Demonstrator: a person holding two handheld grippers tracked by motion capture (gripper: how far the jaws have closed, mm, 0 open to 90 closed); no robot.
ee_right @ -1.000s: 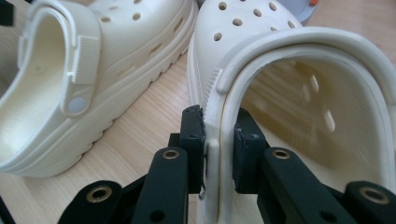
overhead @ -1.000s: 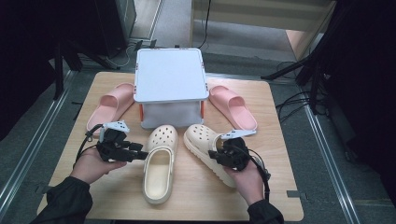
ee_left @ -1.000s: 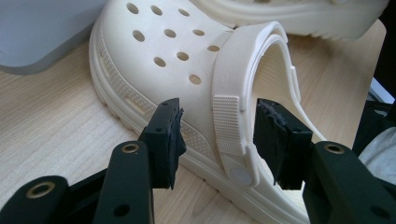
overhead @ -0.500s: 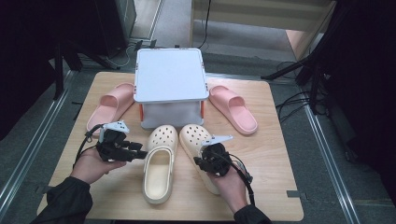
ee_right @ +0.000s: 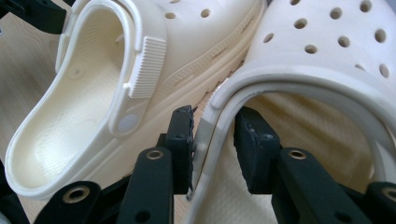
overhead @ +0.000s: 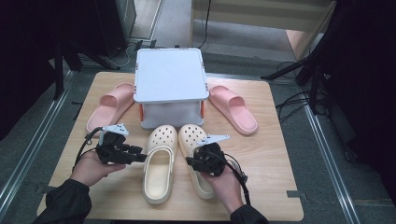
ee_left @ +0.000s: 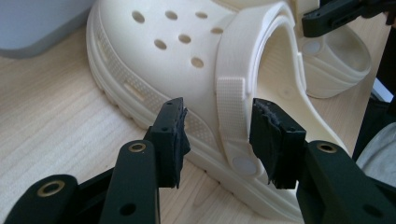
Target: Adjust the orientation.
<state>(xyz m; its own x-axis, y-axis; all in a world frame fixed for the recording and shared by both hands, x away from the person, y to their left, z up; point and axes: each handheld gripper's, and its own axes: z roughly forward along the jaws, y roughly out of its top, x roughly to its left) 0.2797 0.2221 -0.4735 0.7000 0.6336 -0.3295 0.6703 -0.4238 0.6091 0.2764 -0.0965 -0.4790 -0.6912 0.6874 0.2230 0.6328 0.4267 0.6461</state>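
Note:
Two cream clogs lie side by side in front of the white box. My left gripper (overhead: 139, 156) (ee_left: 224, 135) reaches in at the left clog (overhead: 159, 163) (ee_left: 177, 56) from its outer side. Its jaws are open astride the strap's pivot end and have just been closing a little. My right gripper (overhead: 190, 162) (ee_right: 212, 135) stands over the right clog (overhead: 189, 135) (ee_right: 327, 46). Its jaws have just been opening, and the clog's inner rim stands between the pads with a gap on one side.
A white lidded box (overhead: 170, 77) stands at the back middle of the wooden table (overhead: 275, 154). One pink slipper (overhead: 112, 105) lies left of the box and another pink slipper (overhead: 233, 107) right of it. Bare wood lies right of the clogs.
My right gripper has slid the right clog leftward and straightened it, so it now lies against the left clog. The left hand has stayed put.

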